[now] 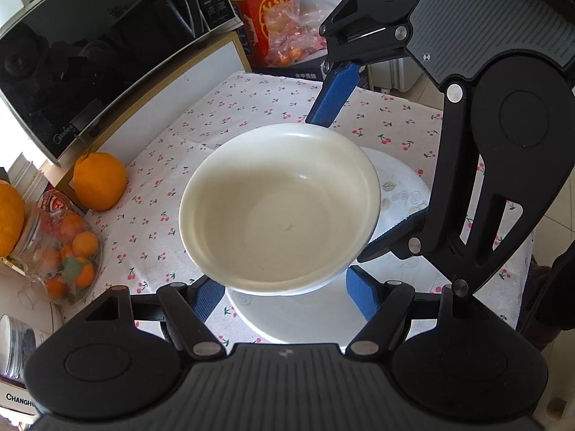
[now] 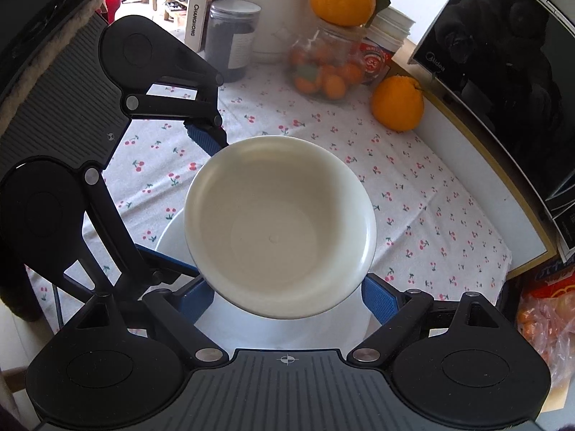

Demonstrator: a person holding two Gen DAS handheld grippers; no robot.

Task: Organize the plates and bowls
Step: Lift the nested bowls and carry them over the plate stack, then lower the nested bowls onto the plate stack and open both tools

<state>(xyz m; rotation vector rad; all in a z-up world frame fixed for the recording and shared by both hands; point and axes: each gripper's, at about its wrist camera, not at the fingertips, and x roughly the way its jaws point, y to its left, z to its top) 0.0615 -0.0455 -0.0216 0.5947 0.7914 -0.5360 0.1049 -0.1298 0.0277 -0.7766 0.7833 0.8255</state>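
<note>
Hanging in the air between two claws, the cream bowl (image 1: 280, 208) sits roughly level and empty, directly above a white plate (image 1: 402, 194) with a faint leaf and swirl print that lies flat on the desk (image 1: 222, 115). The left claw (image 1: 284, 289) reaches in from the near side, angled steeply downward, its blue pads (image 1: 207, 300) partly spread and set against opposite sides of the bowl's lower wall, just under the flared rim, so it has the bowl in its grip. The right claw (image 2: 291, 298) comes from the opposite side at a similar downward slant and clasps the same bowl in the same manner, one blue finger on each flank below the rim; the rim hides most of each pad's contact. In each wrist view the other claw's black linkage arches in from the side, its fingers straddling the bowl crosswise to the first pair. A cherry-print cloth covers the desk. Along its edge stand a black microwave (image 1: 90, 54), a large orange (image 1: 99, 181) beside it, and a glass jar of small oranges (image 1: 68, 251).
</note>
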